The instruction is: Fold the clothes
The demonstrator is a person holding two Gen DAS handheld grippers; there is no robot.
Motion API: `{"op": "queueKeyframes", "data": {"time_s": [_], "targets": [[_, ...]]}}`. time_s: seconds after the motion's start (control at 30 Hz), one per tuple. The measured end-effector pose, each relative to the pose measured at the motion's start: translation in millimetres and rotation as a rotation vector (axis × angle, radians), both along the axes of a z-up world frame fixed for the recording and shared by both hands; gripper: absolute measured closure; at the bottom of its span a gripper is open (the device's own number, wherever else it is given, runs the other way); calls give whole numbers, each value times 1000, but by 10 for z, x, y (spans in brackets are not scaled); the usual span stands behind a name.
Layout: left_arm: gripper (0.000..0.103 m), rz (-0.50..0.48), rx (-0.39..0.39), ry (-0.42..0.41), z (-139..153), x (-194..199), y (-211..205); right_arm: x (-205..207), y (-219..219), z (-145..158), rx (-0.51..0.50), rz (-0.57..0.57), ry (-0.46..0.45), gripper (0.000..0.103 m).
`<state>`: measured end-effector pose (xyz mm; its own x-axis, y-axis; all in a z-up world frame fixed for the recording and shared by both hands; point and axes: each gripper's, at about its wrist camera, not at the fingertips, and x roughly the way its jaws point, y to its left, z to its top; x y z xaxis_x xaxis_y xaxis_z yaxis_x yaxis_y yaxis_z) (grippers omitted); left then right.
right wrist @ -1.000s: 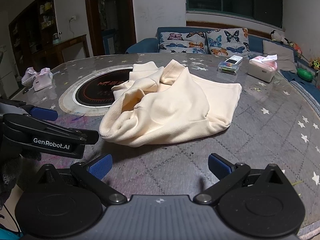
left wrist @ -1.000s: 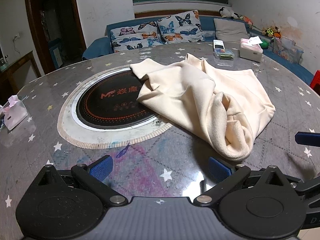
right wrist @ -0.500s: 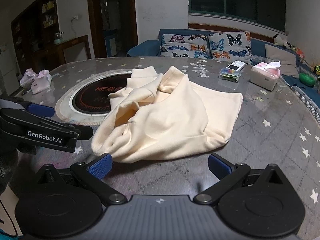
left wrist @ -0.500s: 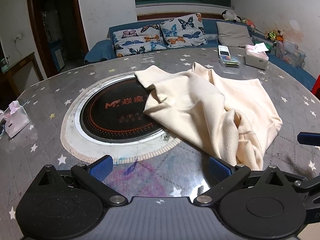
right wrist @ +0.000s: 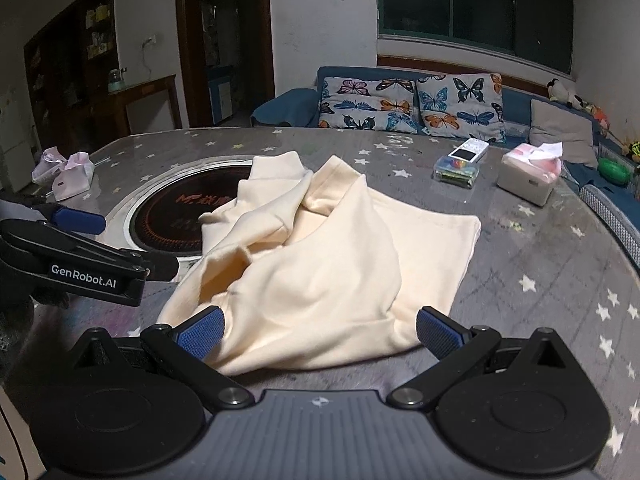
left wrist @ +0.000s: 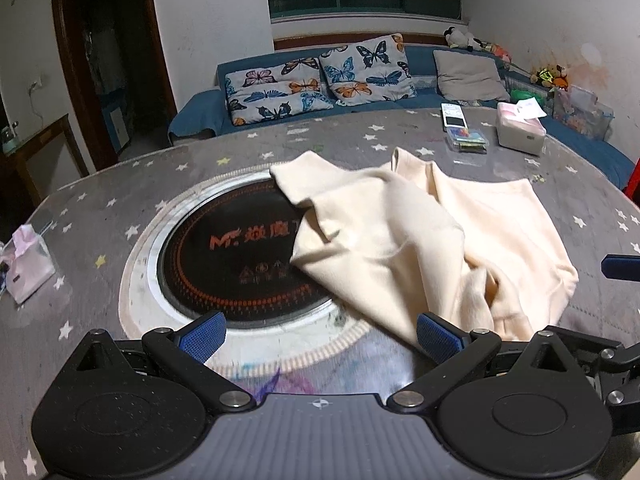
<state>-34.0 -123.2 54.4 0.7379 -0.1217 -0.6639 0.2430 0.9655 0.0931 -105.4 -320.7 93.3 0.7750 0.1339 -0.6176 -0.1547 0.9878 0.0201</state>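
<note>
Both pairs of fingers stand wide apart and hold nothing. On the left gripper (left wrist: 320, 334) the blue pads sit over the near rim of the round cooktop (left wrist: 236, 264), with the right pad just at the near fold of the cream garment (left wrist: 420, 240). On the right gripper (right wrist: 320, 330) the pads straddle the garment's near edge, cloth showing between them.

The garment (right wrist: 328, 264) lies crumpled near the middle of the table (right wrist: 540, 280), its left part draped over the cooktop and its right part spread flat towards the far right edge.

It looks like a soft, thick fleece top: light, limp, not slippery, likely to sag and bunch when lifted. The hem or a sleeve end seems the best hold, one corner per gripper, so the cloth can be pulled flat before any fold.

From the left wrist, the printed cooktop face and the bunched inner folds at the garment's near right show clearly. From the right wrist, the flat right-hand panel, the tissue box (right wrist: 528, 176) towards the far right edge and the left gripper's own body come into sight.
</note>
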Motion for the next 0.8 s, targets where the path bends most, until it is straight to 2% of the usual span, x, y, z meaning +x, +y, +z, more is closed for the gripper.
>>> {"op": "queueKeyframes", "data": {"time_s": [0.6,0.8], "targets": [[0,-31,27,-29,141,545,-296,531,-280,163,-37,-48,-20,0],[0,-66,4,-16,157,787,-463,676,-353,137,-39,-62,-4,0]]}}
